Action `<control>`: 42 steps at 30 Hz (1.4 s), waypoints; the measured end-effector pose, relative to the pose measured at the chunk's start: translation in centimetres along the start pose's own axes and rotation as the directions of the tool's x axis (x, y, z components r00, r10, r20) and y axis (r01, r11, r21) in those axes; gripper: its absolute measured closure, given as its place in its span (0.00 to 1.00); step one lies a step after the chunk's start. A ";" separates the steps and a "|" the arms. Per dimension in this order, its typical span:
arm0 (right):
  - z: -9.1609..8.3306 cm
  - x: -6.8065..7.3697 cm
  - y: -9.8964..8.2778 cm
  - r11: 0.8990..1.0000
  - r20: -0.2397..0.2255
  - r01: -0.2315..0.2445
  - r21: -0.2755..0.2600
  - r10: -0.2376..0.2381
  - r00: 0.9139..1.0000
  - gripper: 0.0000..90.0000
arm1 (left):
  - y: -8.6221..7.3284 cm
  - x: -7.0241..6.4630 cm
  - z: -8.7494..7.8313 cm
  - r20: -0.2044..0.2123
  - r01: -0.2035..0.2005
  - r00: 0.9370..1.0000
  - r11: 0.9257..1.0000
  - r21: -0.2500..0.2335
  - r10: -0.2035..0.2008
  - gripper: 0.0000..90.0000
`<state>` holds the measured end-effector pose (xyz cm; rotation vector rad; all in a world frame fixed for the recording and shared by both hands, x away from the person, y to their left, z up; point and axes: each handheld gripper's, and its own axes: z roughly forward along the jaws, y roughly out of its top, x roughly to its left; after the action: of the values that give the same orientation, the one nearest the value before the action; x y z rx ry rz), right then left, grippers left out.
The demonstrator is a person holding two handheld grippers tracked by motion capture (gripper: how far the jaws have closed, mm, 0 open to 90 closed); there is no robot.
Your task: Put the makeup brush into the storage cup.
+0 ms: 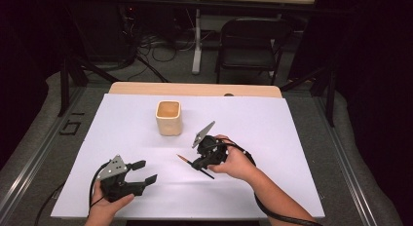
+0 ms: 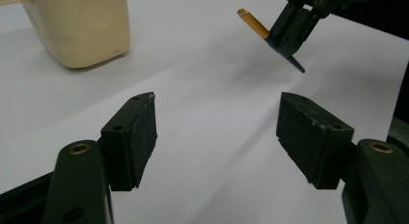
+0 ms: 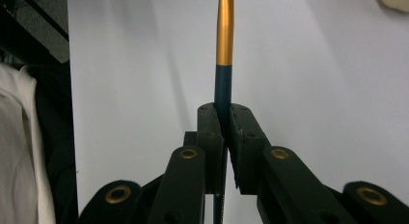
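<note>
A slim pen [image 1: 184, 159] with a gold end and a dark blue barrel is clamped in my right gripper [image 1: 197, 163], a little above the white sheet near the table's middle. In the right gripper view the jaws [image 3: 223, 120] are pressed against the dark barrel, and the pen [image 3: 224, 35] points straight away from the camera. A cream, square-sided cup [image 1: 168, 118] stands upright behind it, empty as far as I can see. My left gripper [image 1: 146, 171] is at the front left, open with nothing in it. Its own view shows the spread jaws [image 2: 217, 132], the cup [image 2: 79, 26] and the pen [image 2: 253, 23].
A large white sheet [image 1: 272, 138] covers the wooden table [image 1: 195, 88]. A black chair [image 1: 251, 46] and tangled cables stand on the floor beyond the far edge. A cable trails from the right gripper along the person's forearm.
</note>
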<state>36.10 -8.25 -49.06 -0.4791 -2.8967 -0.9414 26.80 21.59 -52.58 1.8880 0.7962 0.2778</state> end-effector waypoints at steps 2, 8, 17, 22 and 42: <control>-0.1 0.1 -0.3 0.999 -0.007 -0.011 -0.035 0.010 1.000 0.93 | 0.1 -0.1 0.2 0.005 0.001 1.000 1.000 0.005 -0.001 0.36; -1.0 0.4 -1.2 0.986 0.023 -0.029 -0.163 0.033 0.999 0.93 | 0.6 -0.3 0.7 0.023 0.016 1.000 1.000 0.001 -0.016 0.37; -1.9 1.6 -3.2 0.942 0.086 -0.038 -0.334 0.071 0.994 0.93 | 1.7 -0.7 1.6 0.034 0.010 0.999 1.000 -0.014 -0.010 0.38; -2.2 2.2 -3.9 0.921 0.112 -0.034 -0.388 0.084 0.990 0.93 | 2.5 -1.2 2.3 0.056 0.014 0.998 1.000 -0.026 -0.012 0.40; -1.5 3.6 -3.7 0.909 0.179 0.005 -0.416 0.077 0.981 0.93 | 4.5 -1.5 4.6 0.182 0.170 0.971 0.982 -0.077 -0.154 0.60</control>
<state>31.47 -10.97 -49.35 -0.6796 -2.8276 -1.6010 29.86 16.09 -50.49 1.7226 0.7982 0.0441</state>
